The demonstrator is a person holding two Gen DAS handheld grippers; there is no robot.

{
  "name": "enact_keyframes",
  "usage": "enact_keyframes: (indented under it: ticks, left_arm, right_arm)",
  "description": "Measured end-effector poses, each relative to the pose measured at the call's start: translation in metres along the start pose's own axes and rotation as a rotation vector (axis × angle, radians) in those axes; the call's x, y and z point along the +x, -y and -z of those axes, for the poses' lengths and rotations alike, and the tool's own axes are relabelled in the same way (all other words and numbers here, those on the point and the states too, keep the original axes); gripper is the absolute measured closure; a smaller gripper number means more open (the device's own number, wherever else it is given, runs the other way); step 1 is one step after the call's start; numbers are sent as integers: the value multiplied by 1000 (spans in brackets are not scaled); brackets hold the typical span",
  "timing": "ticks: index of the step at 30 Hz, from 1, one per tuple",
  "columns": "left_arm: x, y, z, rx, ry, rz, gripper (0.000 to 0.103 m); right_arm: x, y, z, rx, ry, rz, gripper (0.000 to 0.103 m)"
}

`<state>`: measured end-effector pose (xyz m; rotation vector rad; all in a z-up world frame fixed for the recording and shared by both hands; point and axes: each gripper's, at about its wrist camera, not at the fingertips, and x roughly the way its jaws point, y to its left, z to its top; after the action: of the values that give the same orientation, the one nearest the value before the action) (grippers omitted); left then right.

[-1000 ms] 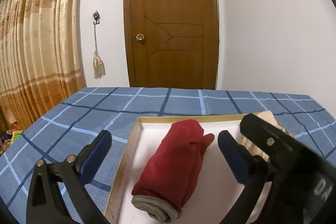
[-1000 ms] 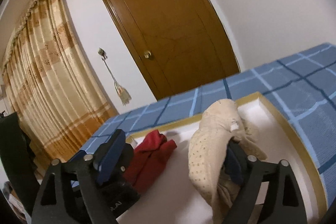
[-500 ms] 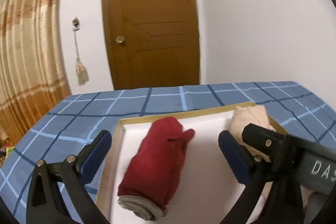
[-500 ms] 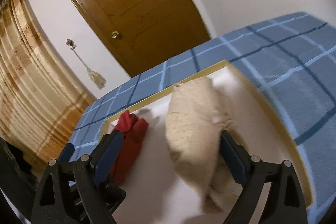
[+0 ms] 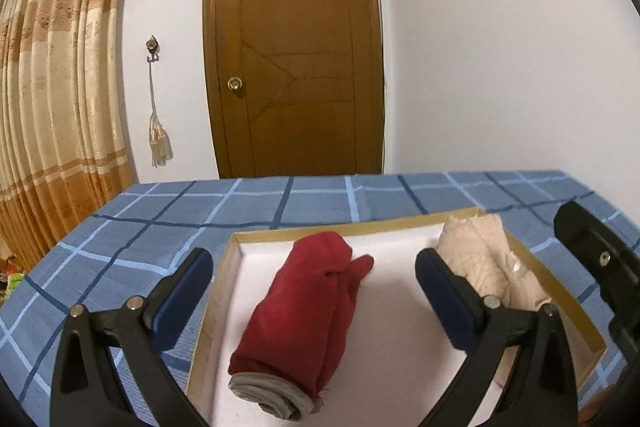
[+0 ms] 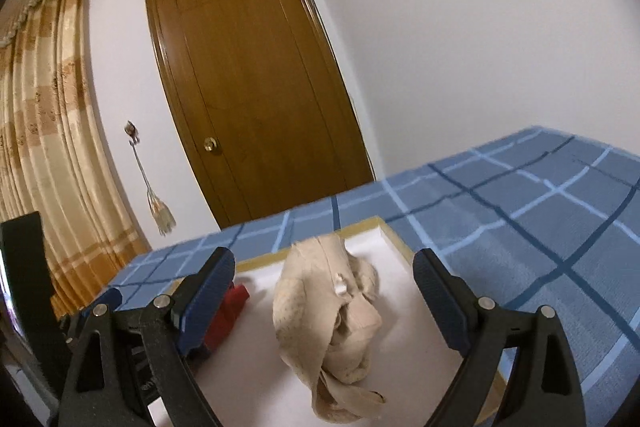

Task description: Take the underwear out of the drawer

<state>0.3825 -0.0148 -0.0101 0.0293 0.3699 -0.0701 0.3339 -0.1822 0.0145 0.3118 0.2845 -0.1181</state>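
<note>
A shallow drawer with a wooden rim (image 5: 352, 226) and white floor lies on the blue checked bedcover. A rolled red underwear (image 5: 308, 311) with a grey waistband rests in its left half. A rolled beige underwear (image 5: 480, 259) lies along its right side. My left gripper (image 5: 312, 291) is open, its blue pads wide on either side of the red roll and above it. My right gripper (image 6: 324, 291) is open too, and the beige underwear (image 6: 332, 319) lies loose between and below its fingers, touching neither pad. The red roll (image 6: 230, 307) peeks out behind the right gripper's left finger (image 6: 208, 291).
The blue checked bedcover (image 5: 160, 227) spreads around the drawer. Behind stand a brown door (image 5: 296, 67), a white wall and striped curtains (image 5: 52, 107) at the left. The right gripper's black body (image 5: 596, 267) shows at the right edge of the left wrist view.
The right gripper has pulled back and swung, so the beige underwear now lies centred between its fingers instead of against the right one. The left wrist view panned left and back.
</note>
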Motion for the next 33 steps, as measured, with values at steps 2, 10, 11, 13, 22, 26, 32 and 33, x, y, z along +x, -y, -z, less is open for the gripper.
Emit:
enact_keyframes:
  ticks: [2, 10, 11, 13, 22, 26, 32, 33]
  left_arm:
    - [-6, -3, 0, -17, 34, -11, 0]
    - [-25, -15, 0, -75, 128, -126, 2]
    - [-29, -18, 0, -85, 146, -156, 3]
    - [-36, -23, 1, -109, 180, -180, 3]
    - [-52, -23, 5, -99, 252, -107, 0]
    - [-59, -22, 5, -96, 288, -86, 0]
    - [-58, -18, 2, -73, 237, -73, 0]
    - [-57, -18, 3, -71, 228, -66, 0]
  right_arm:
    - [-7, -5, 0, -22, 39, 10, 11]
    - [-24, -18, -1, -80, 105, 13, 11]
    - [-24, -19, 0, -86, 99, 18, 11]
    - [-25, -21, 1, -95, 103, 25, 11]
    - [-32, -21, 2, -82, 110, 15, 11]
    - [-38, -17, 3, -69, 125, 6, 11]
    - [-38, -11, 3, -42, 115, 4, 11]
    - [-38, -9, 3, -34, 114, 4, 11]
